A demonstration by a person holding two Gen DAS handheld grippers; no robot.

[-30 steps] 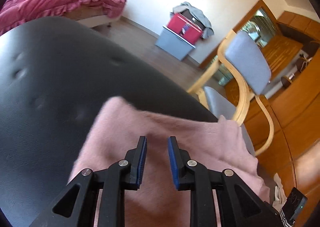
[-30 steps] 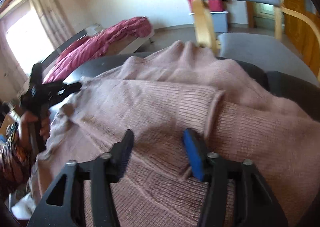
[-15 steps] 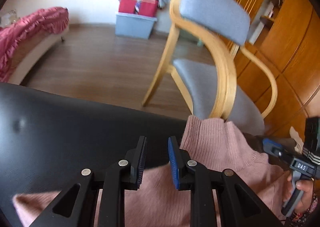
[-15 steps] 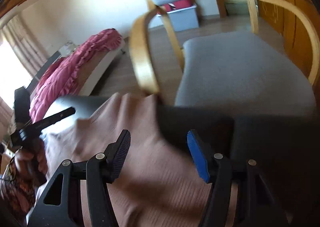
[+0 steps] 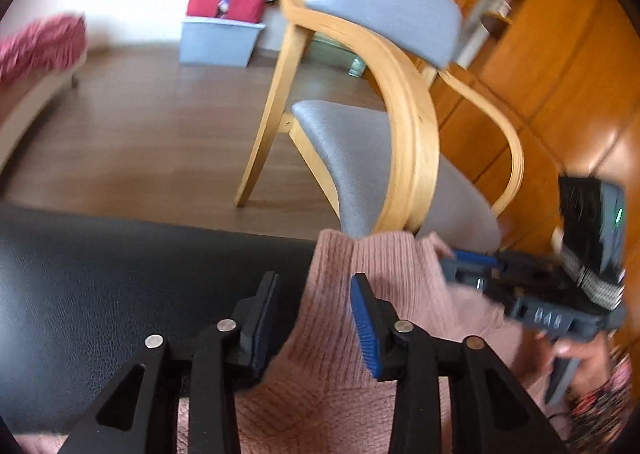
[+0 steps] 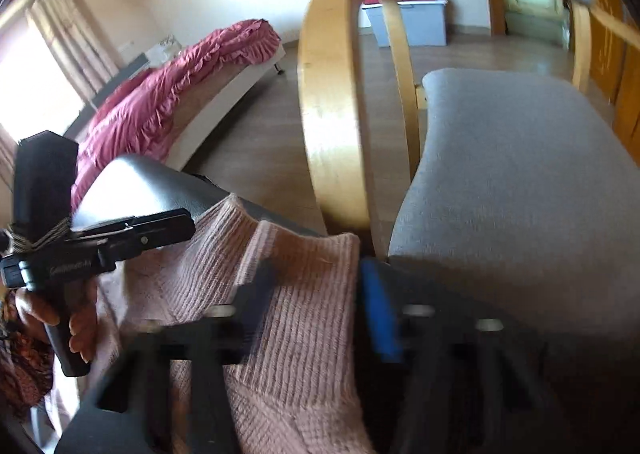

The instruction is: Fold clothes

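A pink ribbed knit sweater [image 5: 384, 286] lies on a black leather surface [image 5: 120, 286]. My left gripper [image 5: 316, 314] hovers over its ribbed edge. Its jaws are opening, the edge lies between them, and a gap shows beside the left pad. My right gripper [image 6: 316, 302] is blurred by motion over a ribbed corner of the sweater [image 6: 304, 334]. Its jaws are closing with that corner between them, and they still stand apart. Each view shows the other gripper in a hand: the right gripper [image 5: 472, 262] at the sweater's far edge, the left gripper [image 6: 176, 222] over the sweater's left part.
A wooden armchair with grey cushions [image 5: 380, 158] stands right behind the black surface, also close in the right wrist view as the armchair [image 6: 512, 174]. Beyond lie wooden floor, a bed with a red cover [image 6: 168, 94], storage boxes [image 5: 220, 38] and wooden cabinets [image 5: 560, 74].
Both grippers swept across the sweater toward its edge near the chair. The left jaws went from narrow to wider apart. The right jaws came slightly closer over the ribbed corner.
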